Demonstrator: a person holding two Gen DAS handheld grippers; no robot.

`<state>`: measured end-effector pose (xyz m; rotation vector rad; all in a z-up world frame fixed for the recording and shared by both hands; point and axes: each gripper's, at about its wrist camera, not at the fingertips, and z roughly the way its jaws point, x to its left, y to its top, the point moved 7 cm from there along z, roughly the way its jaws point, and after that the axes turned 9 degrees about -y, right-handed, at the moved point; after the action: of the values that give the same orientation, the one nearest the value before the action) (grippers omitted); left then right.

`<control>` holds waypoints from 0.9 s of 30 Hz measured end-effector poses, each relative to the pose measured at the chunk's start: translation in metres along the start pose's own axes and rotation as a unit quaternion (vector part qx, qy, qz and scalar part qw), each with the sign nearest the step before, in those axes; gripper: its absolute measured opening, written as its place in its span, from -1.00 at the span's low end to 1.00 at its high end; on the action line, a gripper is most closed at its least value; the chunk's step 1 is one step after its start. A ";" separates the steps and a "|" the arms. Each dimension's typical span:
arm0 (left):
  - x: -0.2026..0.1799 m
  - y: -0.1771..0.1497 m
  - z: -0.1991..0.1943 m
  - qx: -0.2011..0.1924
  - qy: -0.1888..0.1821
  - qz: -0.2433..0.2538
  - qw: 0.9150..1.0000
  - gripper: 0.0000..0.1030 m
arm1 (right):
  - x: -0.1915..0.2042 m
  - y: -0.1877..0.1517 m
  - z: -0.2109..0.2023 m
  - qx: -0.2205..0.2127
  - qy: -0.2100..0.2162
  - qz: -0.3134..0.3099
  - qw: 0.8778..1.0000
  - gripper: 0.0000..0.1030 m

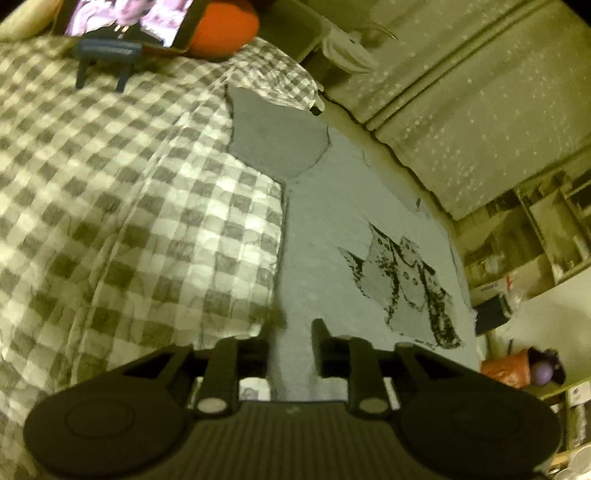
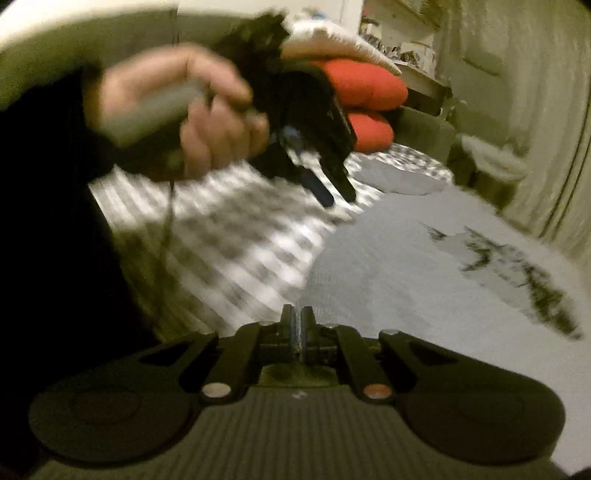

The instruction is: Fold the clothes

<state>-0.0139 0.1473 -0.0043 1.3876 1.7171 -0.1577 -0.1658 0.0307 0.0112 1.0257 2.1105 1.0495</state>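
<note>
A pale grey T-shirt (image 1: 332, 221) (image 2: 406, 258) with a dark print (image 1: 406, 288) (image 2: 524, 273) lies flat along the right side of a checkered quilt (image 1: 110, 184) (image 2: 229, 236). A darker grey part of it (image 1: 273, 136) shows at the far end. My left gripper (image 1: 297, 328) (image 2: 338, 195) is open with nothing between its fingers. It hangs above the shirt's left edge, and the right wrist view shows a hand (image 2: 207, 122) holding it in the air. My right gripper (image 2: 297, 321) is shut just over the shirt's near part, and I see no cloth lifted by it.
Orange cushions (image 1: 221, 29) (image 2: 365, 88) and a lit screen (image 1: 125, 18) on a blue stand (image 1: 107, 51) sit at the far end of the bed. A dotted curtain (image 1: 480, 110) runs along the right side, with cluttered shelves (image 1: 535, 229) beyond it.
</note>
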 end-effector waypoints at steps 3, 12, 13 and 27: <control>0.003 -0.002 -0.003 -0.002 0.001 -0.004 1.000 -0.49 | 0.003 0.004 -0.002 0.011 0.046 0.055 0.997 -0.93; 0.004 -0.006 -0.001 0.008 0.009 0.008 1.000 -0.51 | -0.005 0.001 0.016 0.060 0.126 0.225 0.964 -0.91; 0.004 -0.005 0.000 0.007 0.012 0.011 1.000 -0.52 | -0.001 0.003 0.015 0.057 0.130 0.224 0.964 -0.91; 0.004 -0.005 0.005 0.004 0.054 0.049 0.997 -0.53 | 0.022 0.011 0.022 0.056 0.147 0.224 0.962 -0.88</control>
<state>-0.0149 0.1454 -0.0118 1.5062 1.7326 -0.0351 -0.1571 0.0617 0.0060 1.5361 2.2449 1.3783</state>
